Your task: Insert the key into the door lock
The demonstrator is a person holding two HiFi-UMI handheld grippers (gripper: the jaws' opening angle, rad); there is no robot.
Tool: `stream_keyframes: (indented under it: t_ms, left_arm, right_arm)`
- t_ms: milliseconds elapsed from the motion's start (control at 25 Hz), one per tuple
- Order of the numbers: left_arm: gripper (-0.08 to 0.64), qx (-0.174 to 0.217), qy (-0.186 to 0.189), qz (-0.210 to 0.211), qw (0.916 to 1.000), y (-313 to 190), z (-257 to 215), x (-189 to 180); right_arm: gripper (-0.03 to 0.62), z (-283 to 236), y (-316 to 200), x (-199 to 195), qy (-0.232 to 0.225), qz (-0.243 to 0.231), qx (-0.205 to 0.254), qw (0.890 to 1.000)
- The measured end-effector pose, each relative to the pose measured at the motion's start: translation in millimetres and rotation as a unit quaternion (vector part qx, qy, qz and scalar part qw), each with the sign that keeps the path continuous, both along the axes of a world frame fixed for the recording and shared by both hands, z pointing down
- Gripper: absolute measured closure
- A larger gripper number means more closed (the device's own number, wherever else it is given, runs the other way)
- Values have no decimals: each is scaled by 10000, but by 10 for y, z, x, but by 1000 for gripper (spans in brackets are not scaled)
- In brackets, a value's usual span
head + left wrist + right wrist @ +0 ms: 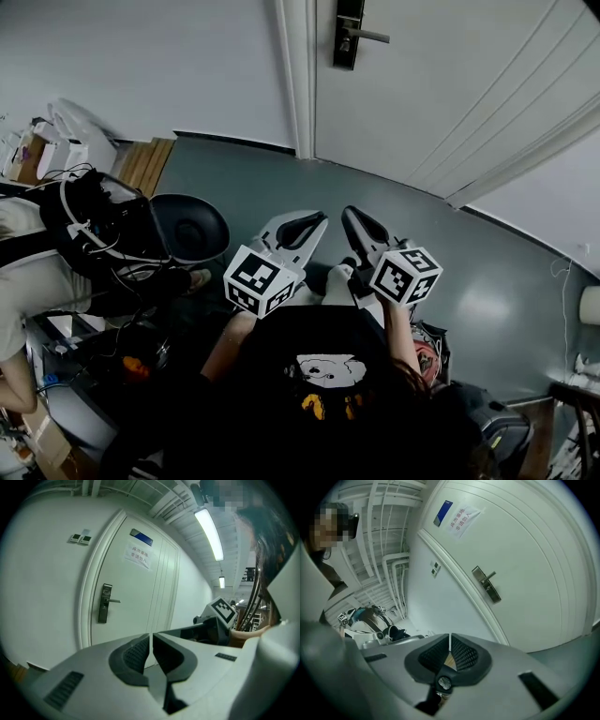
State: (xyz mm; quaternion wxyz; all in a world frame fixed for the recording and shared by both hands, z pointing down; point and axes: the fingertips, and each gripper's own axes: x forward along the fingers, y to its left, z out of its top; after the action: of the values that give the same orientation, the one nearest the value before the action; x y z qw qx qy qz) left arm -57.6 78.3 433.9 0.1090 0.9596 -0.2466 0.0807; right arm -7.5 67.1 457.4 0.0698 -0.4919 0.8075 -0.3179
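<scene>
The white door (pixel 450 84) stands shut ahead, its black lock plate with a silver handle (pixel 349 36) high in the head view. The same lock (pixel 105 603) shows in the left gripper view and, tilted, the lock (pixel 486 584) in the right gripper view. My left gripper (pixel 317 222) is shut with nothing between its pads (pixel 136 653). My right gripper (pixel 351 216) is shut on a thin key (pixel 450 644), seen edge-on between the ribbed pads, with a brass bit lower down. Both grippers hang side by side well short of the door.
A person in black with cables (pixel 89 234) sits at the left beside a round black seat (pixel 190 228). Wooden boards (pixel 147 164) lean by the wall. A paper notice (pixel 138 556) hangs on the door, wall switches (pixel 79 538) to its left. Grey floor (pixel 487 300) lies ahead.
</scene>
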Motion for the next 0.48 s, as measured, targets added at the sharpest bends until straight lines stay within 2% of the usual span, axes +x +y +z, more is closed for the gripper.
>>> stream_keyframes:
  t_ms: [480]
  left_arm:
    - [534, 64, 82, 255, 9996, 178, -18, 48]
  right_arm:
    - [580, -11, 149, 101, 88, 264, 83, 9996]
